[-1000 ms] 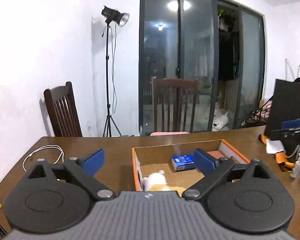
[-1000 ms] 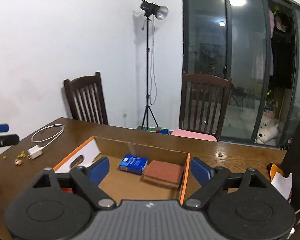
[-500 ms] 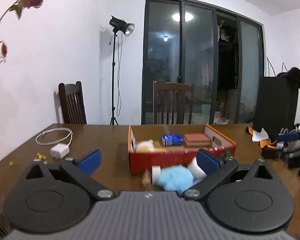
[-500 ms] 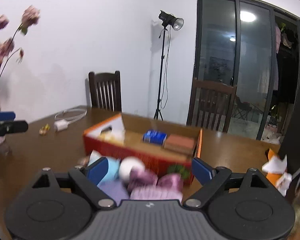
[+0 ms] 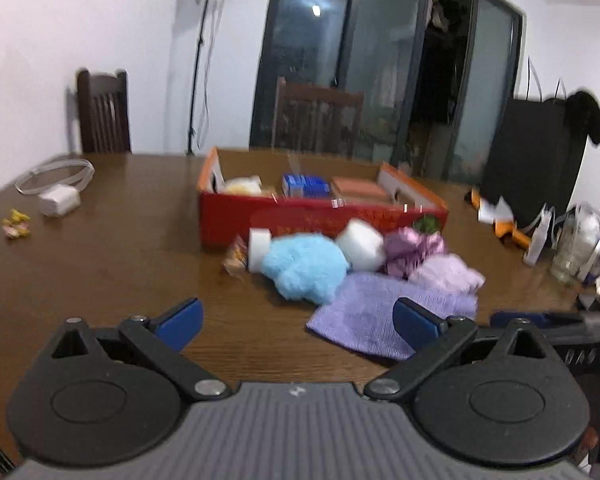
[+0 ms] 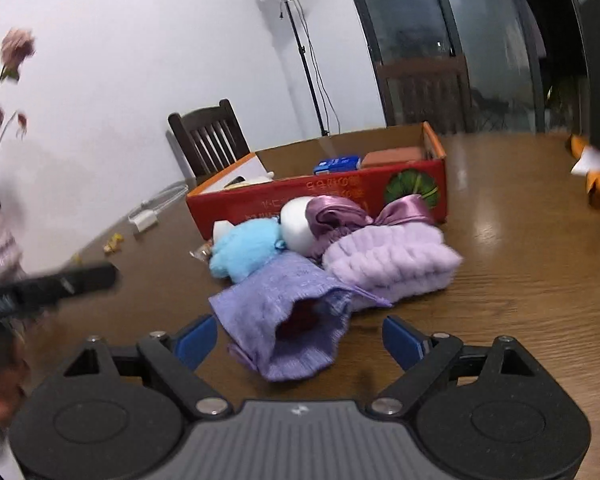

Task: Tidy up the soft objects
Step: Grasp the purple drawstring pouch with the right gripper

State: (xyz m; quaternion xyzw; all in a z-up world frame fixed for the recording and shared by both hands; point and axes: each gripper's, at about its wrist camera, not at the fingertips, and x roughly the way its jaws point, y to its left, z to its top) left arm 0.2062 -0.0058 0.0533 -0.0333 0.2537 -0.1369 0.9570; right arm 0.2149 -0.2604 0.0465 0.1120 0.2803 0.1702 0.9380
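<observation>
Pictured at centre of both wrist views: a heap of soft goods on a brown wooden table (image 5: 100, 264), pressed against the near wall of a red cardboard box (image 5: 320, 216). Heaped there, none yet boxed: a fluffy blue plush (image 5: 304, 268) at centre, a white foam block (image 5: 360, 244) touching it on the right, a shiny purple satin bow (image 6: 340, 214) behind, a lilac ribbed plush pad (image 6: 392, 264) at right of centre, and nearest the lens a purple knitted pouch (image 6: 288, 320) with its open mouth facing the camera. Already inside the box, toward upper centre: a cream plush toy (image 5: 244, 186), a blue packet (image 5: 304, 184) and a reddish flat block (image 5: 360, 190). Left gripper (image 5: 296, 318), low in its frame, spread wide and carrying nothing, the pouch's corner lying just past its right-hand blue pad. Right gripper (image 6: 300, 338), likewise parted and empty, framing the pouch's mouth from either side without touching. Judged barely begun: one soft toy apparently stowed, at least five pieces left on the table. Likely first candidate the pouch, being closest to both tools. Off to the left edge, a white charger with coiled cable (image 5: 60, 192) and a few small yellow bits (image 5: 16, 224), well apart from the heap.
</observation>
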